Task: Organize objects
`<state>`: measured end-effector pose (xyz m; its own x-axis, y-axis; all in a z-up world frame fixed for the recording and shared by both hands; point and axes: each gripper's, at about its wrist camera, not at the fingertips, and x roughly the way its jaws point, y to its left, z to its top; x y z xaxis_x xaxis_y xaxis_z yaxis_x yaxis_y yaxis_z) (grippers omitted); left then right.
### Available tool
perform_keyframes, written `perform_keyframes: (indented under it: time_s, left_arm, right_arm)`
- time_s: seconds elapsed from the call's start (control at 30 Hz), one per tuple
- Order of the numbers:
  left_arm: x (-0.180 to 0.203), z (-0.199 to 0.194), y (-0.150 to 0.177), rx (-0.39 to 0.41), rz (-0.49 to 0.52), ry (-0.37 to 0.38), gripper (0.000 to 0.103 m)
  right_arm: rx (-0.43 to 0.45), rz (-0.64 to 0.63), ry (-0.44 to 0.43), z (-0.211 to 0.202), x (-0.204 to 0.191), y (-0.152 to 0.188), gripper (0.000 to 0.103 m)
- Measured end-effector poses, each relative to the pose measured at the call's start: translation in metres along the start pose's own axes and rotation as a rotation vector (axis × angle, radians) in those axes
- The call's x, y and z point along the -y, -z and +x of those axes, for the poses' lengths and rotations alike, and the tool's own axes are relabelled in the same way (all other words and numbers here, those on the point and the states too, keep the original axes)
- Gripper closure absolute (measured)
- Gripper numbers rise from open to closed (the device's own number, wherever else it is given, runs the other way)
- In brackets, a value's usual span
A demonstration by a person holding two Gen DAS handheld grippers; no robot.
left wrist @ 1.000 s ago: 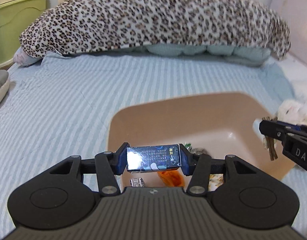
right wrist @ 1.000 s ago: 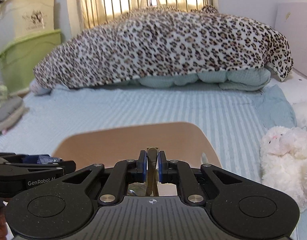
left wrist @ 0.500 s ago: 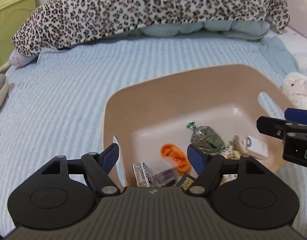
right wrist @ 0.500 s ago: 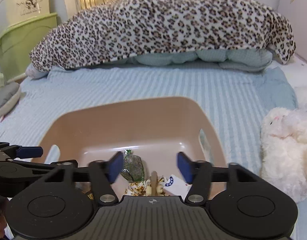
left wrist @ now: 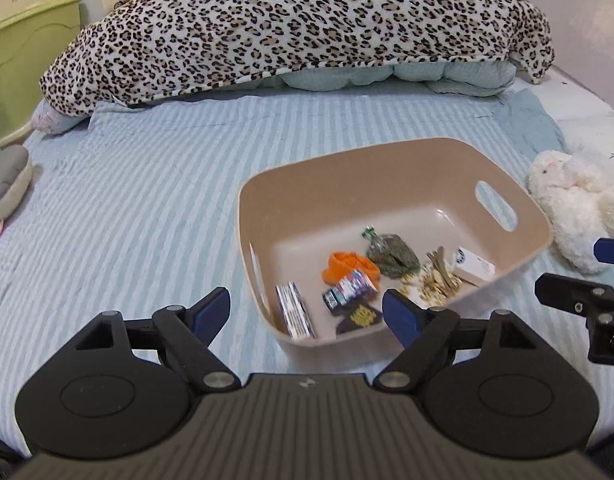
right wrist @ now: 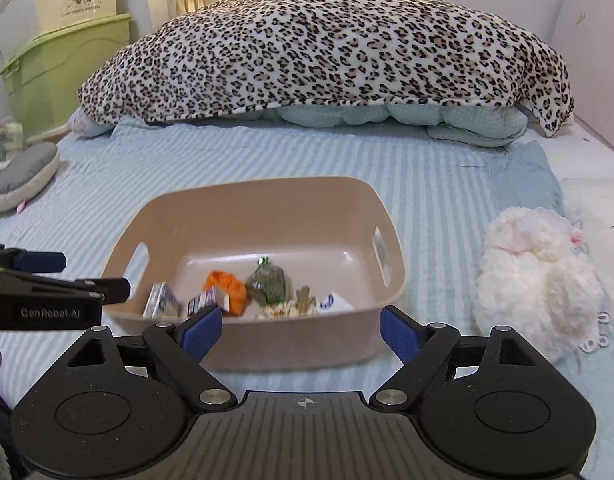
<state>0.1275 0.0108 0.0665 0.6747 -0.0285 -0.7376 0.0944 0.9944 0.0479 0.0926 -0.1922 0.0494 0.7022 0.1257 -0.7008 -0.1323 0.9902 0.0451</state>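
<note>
A tan plastic basket (left wrist: 347,172) sits on the striped blue bed and also shows in the right wrist view (right wrist: 267,200). Inside lie a dark blue box (left wrist: 349,290), an orange item (left wrist: 341,266), a green packet (left wrist: 393,256), a white box (left wrist: 475,266), a striped carton (left wrist: 293,314) and a pale stick (right wrist: 304,298). My left gripper (left wrist: 307,312) is open and empty, just in front of the basket's near left corner. My right gripper (right wrist: 299,330) is open and empty, before the basket's near wall.
A leopard-print blanket (right wrist: 327,48) is heaped at the back of the bed. A white plush toy (right wrist: 535,276) lies right of the basket. A grey cushion (right wrist: 23,176) and green storage boxes (right wrist: 63,68) are at the left.
Both grippers opened and let go: the blue box and the stick dropped into the basket. Both grippers then pulled back and away from it.
</note>
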Motion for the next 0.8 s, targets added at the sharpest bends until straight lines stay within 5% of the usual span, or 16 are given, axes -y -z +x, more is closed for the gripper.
perform_keyframes:
  time_s: [0.8]
  left_arm:
    - [0.006,-0.07,0.06,-0.011,-0.015,0.055,0.019]
  right_arm:
    - [-0.046,0.003,-0.03,-0.058,-0.008,0.055,0.016]
